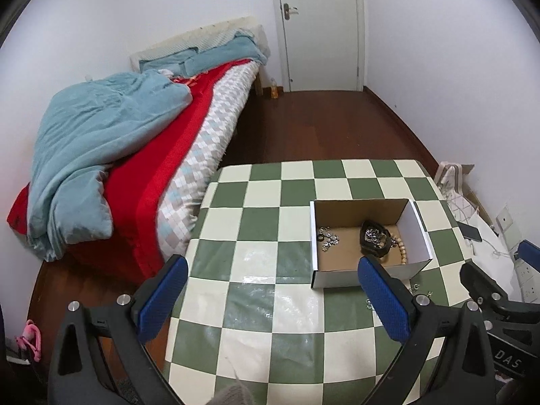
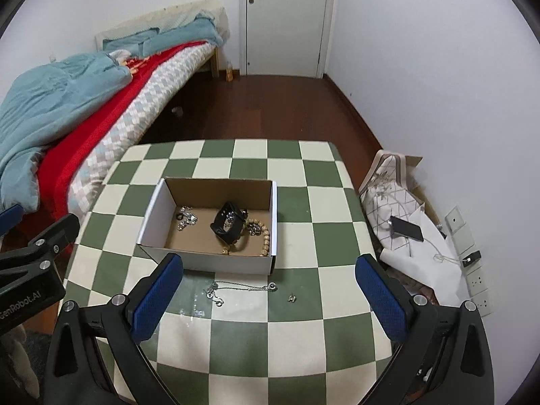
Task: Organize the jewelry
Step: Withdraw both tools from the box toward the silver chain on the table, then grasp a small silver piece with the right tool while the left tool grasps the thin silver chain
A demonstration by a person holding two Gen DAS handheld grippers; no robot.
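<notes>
Right gripper (image 2: 268,298): jaws spread as wide as they go, blue pads bare, nothing between them, nothing touched; held above the near part of the table.
Left gripper (image 1: 271,298): jaws likewise wide apart, pads empty, clear of every object; its black frame also shows at the left edge of the right wrist view.
Silver chain (image 2: 241,289): loose on the checked tablecloth (image 2: 293,337), just in front of the box, between the right gripper's pads as seen from its camera but below them, not in contact.
Small earring (image 2: 291,298): on the cloth, just right of the chain, apart from it.
Cardboard box (image 2: 153,214): open-topped, white outside, brown inside, near the table's middle.
Contents of box: black watch (image 2: 226,222) near the centre; wooden bead bracelet (image 2: 265,241) at the right wall, touching the watch; small cluster of silver pieces (image 2: 185,219) at the left.
Surroundings: bed (image 2: 111,108) with red cover and blue quilt to the left; white door (image 2: 287,20) at the far wall; phone (image 2: 406,228) on a bag to the right of the table.
</notes>
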